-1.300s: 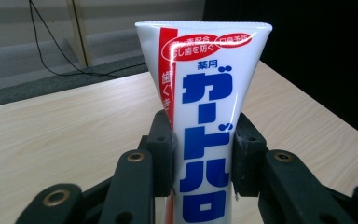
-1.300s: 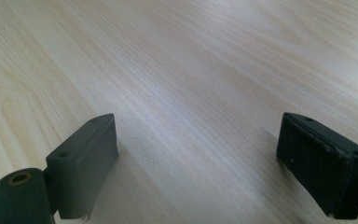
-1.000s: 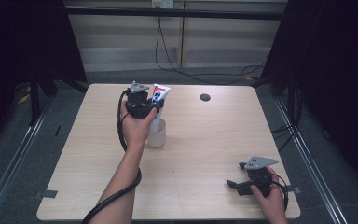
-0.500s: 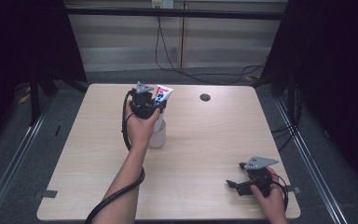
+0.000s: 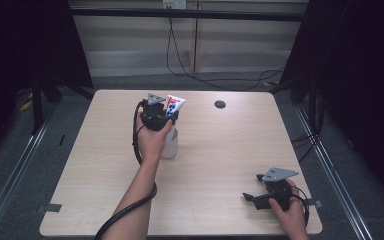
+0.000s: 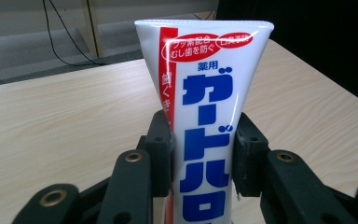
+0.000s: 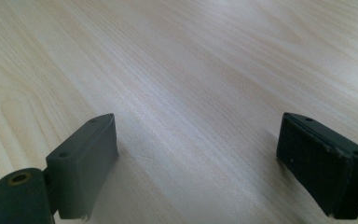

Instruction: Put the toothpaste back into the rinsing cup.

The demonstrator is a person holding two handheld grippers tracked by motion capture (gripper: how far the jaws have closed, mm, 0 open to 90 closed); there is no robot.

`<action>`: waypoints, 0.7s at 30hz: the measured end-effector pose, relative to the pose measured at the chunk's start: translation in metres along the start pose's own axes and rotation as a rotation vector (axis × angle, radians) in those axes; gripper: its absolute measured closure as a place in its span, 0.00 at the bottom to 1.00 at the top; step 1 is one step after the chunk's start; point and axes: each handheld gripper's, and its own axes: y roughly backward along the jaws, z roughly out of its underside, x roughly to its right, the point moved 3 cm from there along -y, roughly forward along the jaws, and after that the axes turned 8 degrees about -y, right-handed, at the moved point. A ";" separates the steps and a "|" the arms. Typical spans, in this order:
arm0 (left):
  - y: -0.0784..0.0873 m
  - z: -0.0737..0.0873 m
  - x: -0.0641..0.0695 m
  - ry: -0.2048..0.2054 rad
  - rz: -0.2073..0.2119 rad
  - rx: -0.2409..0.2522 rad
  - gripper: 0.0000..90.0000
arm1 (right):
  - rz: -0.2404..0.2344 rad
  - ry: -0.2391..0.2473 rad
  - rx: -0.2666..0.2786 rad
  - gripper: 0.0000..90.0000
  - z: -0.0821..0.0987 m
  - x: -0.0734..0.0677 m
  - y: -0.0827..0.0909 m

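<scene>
High view: left tongs (image 5: 171,114) at upper centre of frame, above the pale wooden counter (image 5: 220,160), clamped on a white toothpaste tube (image 5: 174,104) with red and blue print. Tube's flat crimped end up, pointing toward the upper right. Translucent cup (image 5: 170,144) directly below the tongs, partly hidden by the left hand (image 5: 152,139); whether the tube's lower end reaches the cup, cannot tell. Small dark round disc (image 5: 220,104) on the counter right of the tube, well apart. Right tongs (image 5: 250,198) at lower right of frame, low over the counter, held by the right hand (image 5: 289,212), grey plate on top.

Left gripper view: toothpaste tube (image 6: 205,121) upright at frame centre, both black pads (image 6: 161,149) pressed against its sides, blue lettering facing the camera. Counter (image 6: 51,121) behind, dark background at upper right.

Right gripper view: jaws wide apart at lower left and lower right of frame, released, bare counter (image 7: 191,93) between them.
</scene>
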 end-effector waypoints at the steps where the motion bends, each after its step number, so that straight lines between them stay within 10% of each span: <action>1: 0.000 0.000 0.000 0.000 -0.002 -0.004 0.72 | 0.001 0.000 0.001 0.13 0.000 0.000 0.000; 21: 0.002 0.013 -0.002 -0.006 -0.030 -0.023 0.71 | 0.001 0.000 0.001 0.13 0.000 0.000 0.000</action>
